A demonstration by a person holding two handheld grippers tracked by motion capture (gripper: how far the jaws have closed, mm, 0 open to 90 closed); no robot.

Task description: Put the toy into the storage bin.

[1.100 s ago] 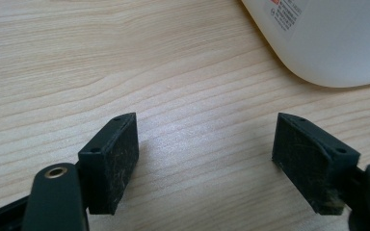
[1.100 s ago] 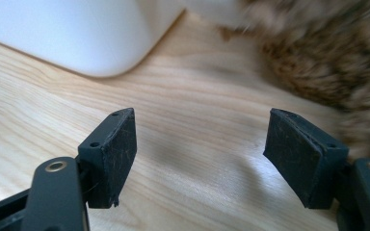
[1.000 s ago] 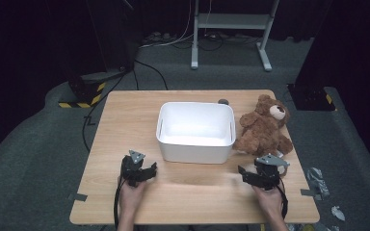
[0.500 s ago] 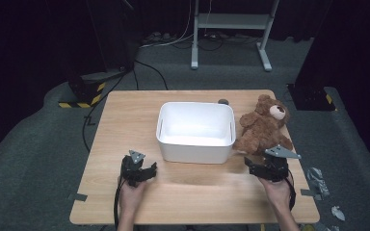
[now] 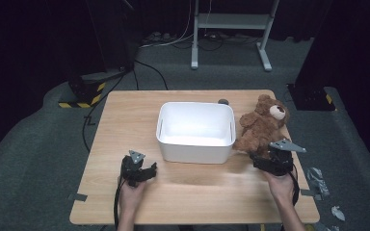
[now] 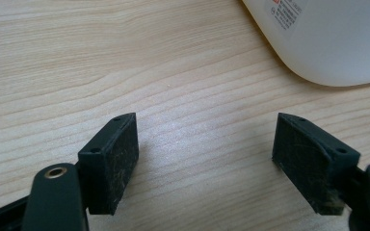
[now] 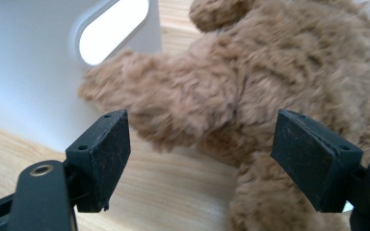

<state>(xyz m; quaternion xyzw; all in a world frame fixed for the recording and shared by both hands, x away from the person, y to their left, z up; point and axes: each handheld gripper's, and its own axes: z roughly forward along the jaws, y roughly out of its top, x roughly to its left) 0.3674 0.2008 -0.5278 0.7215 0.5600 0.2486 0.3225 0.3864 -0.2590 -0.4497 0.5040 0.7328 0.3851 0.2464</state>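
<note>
Our right claw (image 7: 200, 159) is wide open, nothing between the jaws, and pointed straight at the bear (image 7: 274, 91) with its lower body and a leg sitting just ahead of the pads. From above, that claw (image 5: 265, 161) is right at the bear's (image 5: 260, 127) near end, maybe brushing the fur, hard to say at this angle. The bear lies on the counter (image 5: 125, 125) hard up against the right side of the white bin (image 5: 196, 153). Left claw (image 6: 204, 159) is open too, hovering over bare wood by the bin's corner (image 6: 337, 43), idle. So we're in the reach-for-the-bear step, we reckon. Next move: push in a touch so the pads straddle the body, squeeze, then lift high enough to clear the bin wall.
</note>
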